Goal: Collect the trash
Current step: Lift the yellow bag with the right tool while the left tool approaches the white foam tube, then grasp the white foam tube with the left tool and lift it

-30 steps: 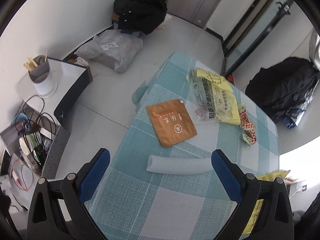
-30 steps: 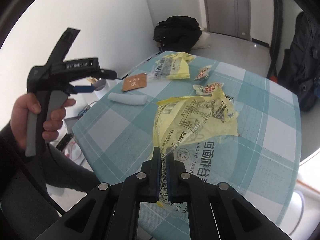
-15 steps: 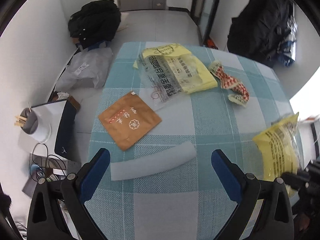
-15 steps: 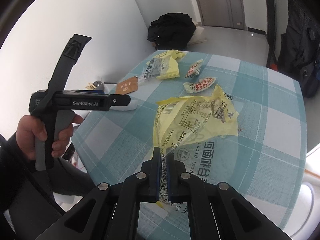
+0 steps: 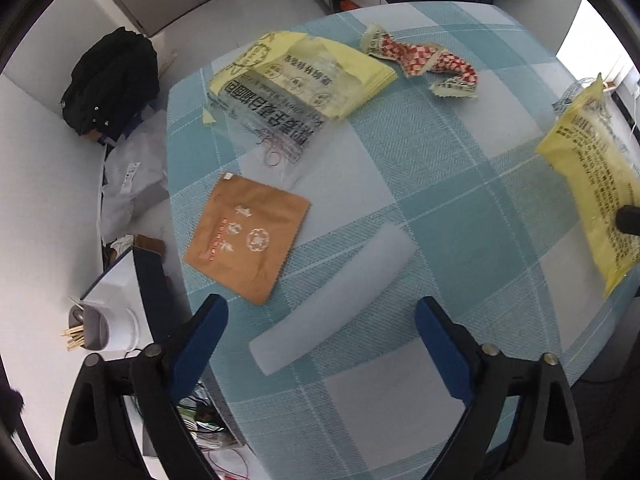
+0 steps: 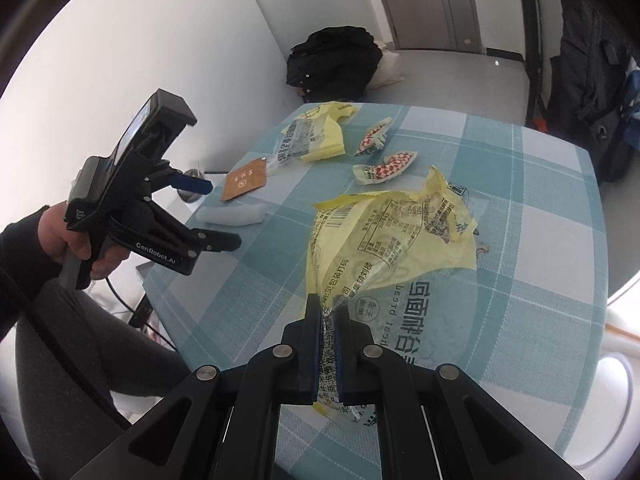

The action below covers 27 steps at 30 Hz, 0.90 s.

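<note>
Step in hand, as I judge it: the right gripper [image 6: 328,316] is pinched on the yellow wrapper [image 6: 384,240] over the checked table [image 6: 532,248], while the left gripper [image 5: 320,328], jaws wide and just narrowing with nothing pressed, hangs above the white roll [image 5: 332,300]. The roll lies near the table's edge at about 8 o'clock, the brown packet [image 5: 248,240] just beside it at 11, so the next move likely needs a straight descent. There is open cloth toward 3 o'clock; the red-checked wrappers [image 5: 424,60] sit well apart at 1 o'clock.

Checked table [image 5: 460,168] bears wrappers [image 5: 416,58] (red-checked), brown sachet [image 5: 248,240], white roll [image 5: 332,300].
</note>
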Motion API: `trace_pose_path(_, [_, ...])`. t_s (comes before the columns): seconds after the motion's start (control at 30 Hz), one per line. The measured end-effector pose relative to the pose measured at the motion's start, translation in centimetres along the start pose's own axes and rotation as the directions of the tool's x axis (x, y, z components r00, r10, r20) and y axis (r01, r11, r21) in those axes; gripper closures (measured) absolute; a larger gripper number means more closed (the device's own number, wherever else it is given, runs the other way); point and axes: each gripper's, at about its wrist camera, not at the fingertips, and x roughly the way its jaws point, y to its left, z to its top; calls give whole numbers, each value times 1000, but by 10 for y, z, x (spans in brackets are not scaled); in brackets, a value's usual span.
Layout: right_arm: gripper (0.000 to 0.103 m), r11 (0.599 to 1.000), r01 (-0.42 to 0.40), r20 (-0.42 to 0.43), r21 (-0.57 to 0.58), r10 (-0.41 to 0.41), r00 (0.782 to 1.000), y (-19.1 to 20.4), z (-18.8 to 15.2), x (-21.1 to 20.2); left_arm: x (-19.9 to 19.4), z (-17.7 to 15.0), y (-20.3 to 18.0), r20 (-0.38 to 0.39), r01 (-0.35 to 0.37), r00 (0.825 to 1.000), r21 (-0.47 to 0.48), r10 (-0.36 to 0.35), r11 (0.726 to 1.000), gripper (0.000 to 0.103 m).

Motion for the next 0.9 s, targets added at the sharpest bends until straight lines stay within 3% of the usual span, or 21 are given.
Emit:
trace_pose_path(0.13, [97, 1000, 11, 7, 9, -11, 1000, 0, 0, -1, 3, 1, 10, -1, 84, 996, -30, -84, 996, 27])
trace_pose_path(0.3, [96, 1000, 20, 20, 21, -20, 1000, -1, -2, -7, -2, 5, 0, 3, 122, 993, 0, -122, 993, 63])
trace_pose_path(0.5, [96, 999, 31, 13, 30, -31, 999, -1, -6, -11, -3, 7, 0, -21, 113, 993, -19, -114, 993, 76])
trace_pose_path(0.9, [95, 999, 37, 25, 19, -37, 999, 4, -9, -15, -14, 0, -16, -59, 0, 998, -5, 0, 1000, 97])
